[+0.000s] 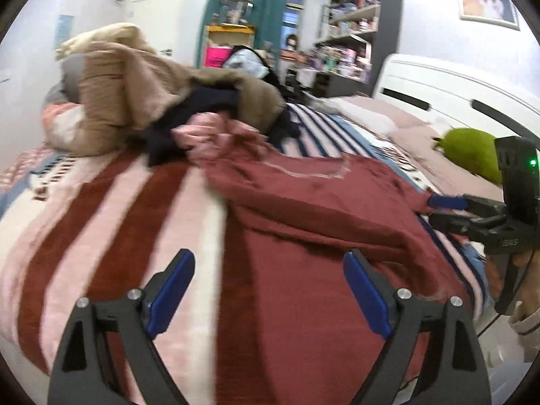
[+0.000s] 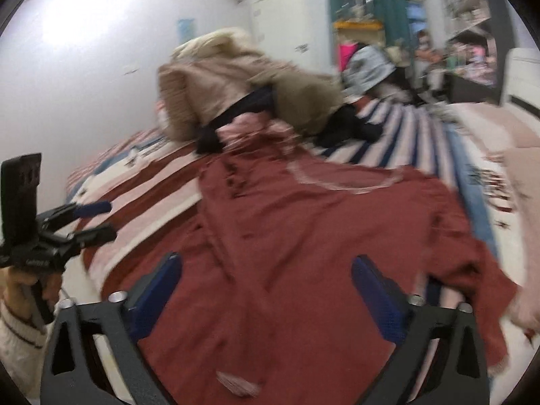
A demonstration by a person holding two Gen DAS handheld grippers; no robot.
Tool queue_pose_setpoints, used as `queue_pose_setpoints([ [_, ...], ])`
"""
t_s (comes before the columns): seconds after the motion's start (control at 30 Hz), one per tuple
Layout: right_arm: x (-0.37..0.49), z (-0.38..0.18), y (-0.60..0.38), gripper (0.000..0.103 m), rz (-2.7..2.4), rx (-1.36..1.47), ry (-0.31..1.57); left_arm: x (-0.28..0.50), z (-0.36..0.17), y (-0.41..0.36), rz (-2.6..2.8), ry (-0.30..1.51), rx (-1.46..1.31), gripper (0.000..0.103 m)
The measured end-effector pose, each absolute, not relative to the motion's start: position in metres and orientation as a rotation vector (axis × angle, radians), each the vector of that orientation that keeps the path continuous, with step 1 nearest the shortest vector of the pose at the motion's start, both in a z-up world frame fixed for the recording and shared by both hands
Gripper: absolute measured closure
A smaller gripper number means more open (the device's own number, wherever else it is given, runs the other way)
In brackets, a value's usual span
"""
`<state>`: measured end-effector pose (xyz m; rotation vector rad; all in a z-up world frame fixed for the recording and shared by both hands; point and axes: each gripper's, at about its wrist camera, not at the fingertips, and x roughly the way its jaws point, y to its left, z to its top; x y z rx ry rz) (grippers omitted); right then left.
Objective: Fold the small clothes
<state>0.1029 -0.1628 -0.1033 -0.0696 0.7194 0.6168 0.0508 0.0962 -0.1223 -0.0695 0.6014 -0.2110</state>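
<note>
My left claw [image 1: 268, 290] sits low in the middle of its frame, wide open and empty, above the red shirt [image 1: 320, 236] spread flat on the striped bed [image 1: 101, 222], ready for folding. My right claw [image 2: 266, 295] is open too, empty, above the same shirt.

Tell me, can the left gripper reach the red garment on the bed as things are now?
Probably yes. The left gripper is open just above the red garment, which lies spread on the bed with nothing over its near part.
</note>
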Motion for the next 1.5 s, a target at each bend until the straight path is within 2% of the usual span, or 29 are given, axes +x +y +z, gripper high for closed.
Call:
queue_pose_setpoints([
  [0.03, 0.107, -0.107, -0.154, 0.036, 0.636, -0.080, 0.740, 0.051, -0.122, 0.105, -0.195, 0.595, -0.073, 0.015],
  [0.2, 0.139, -0.124, -0.112, 0.040, 0.746, -0.143, 0.827, 0.057, -0.121, 0.137, -0.149, 0.583, -0.116, 0.015],
  [0.27, 0.148, -0.128, -0.100, 0.049, 0.778, -0.156, 0.855, 0.061, -0.121, 0.142, -0.140, 0.582, -0.125, 0.015],
  [0.33, 0.155, -0.131, -0.088, 0.050, 0.795, -0.178, 0.876, 0.065, -0.123, 0.145, -0.140, 0.586, -0.137, 0.015],
  [0.4, 0.166, -0.136, -0.074, 0.056, 0.793, -0.211, 0.904, 0.067, -0.126, 0.144, -0.140, 0.589, -0.140, 0.015],
  [0.47, 0.173, -0.142, -0.065, 0.071, 0.778, -0.245, 0.924, 0.070, -0.128, 0.143, -0.135, 0.597, -0.136, 0.015],
  [0.6, 0.186, -0.151, -0.056, 0.075, 0.811, -0.271, 0.983, 0.073, -0.134, 0.142, -0.148, 0.612, -0.158, 0.015],
  [0.63, 0.187, -0.152, -0.056, 0.083, 0.814, -0.260, 0.994, 0.074, -0.134, 0.141, -0.152, 0.615, -0.161, 0.015],
  [0.67, 0.190, -0.153, -0.059, 0.097, 0.809, -0.244, 1.004, 0.076, -0.135, 0.140, -0.154, 0.618, -0.159, 0.015],
  [0.77, 0.195, -0.151, -0.070, 0.101, 0.770, -0.184, 0.977, 0.078, -0.136, 0.137, -0.148, 0.621, -0.150, 0.015],
  [0.97, 0.203, -0.144, -0.106, 0.103, 0.688, -0.053, 0.944, 0.079, -0.137, 0.131, -0.152, 0.627, -0.146, 0.015],
  [1.13, 0.208, -0.153, -0.128, 0.103, 0.655, -0.023, 0.991, 0.080, -0.135, 0.123, -0.165, 0.625, -0.138, 0.015],
  [1.27, 0.203, -0.154, -0.133, 0.100, 0.694, -0.007, 1.005, 0.081, -0.134, 0.118, -0.168, 0.624, -0.135, 0.015],
  [1.3, 0.202, -0.153, -0.133, 0.098, 0.721, 0.007, 1.006, 0.081, -0.133, 0.117, -0.170, 0.625, -0.136, 0.015],
  [1.37, 0.202, -0.153, -0.129, 0.068, 0.750, 0.012, 1.013, 0.081, -0.133, 0.114, -0.172, 0.625, -0.138, 0.015],
  [1.4, 0.202, -0.153, -0.126, 0.064, 0.755, -0.004, 1.019, 0.082, -0.133, 0.115, -0.174, 0.625, -0.138, 0.015],
  [1.5, 0.207, -0.158, -0.112, 0.068, 0.779, -0.040, 1.046, 0.082, -0.131, 0.113, -0.175, 0.624, -0.132, 0.015],
])
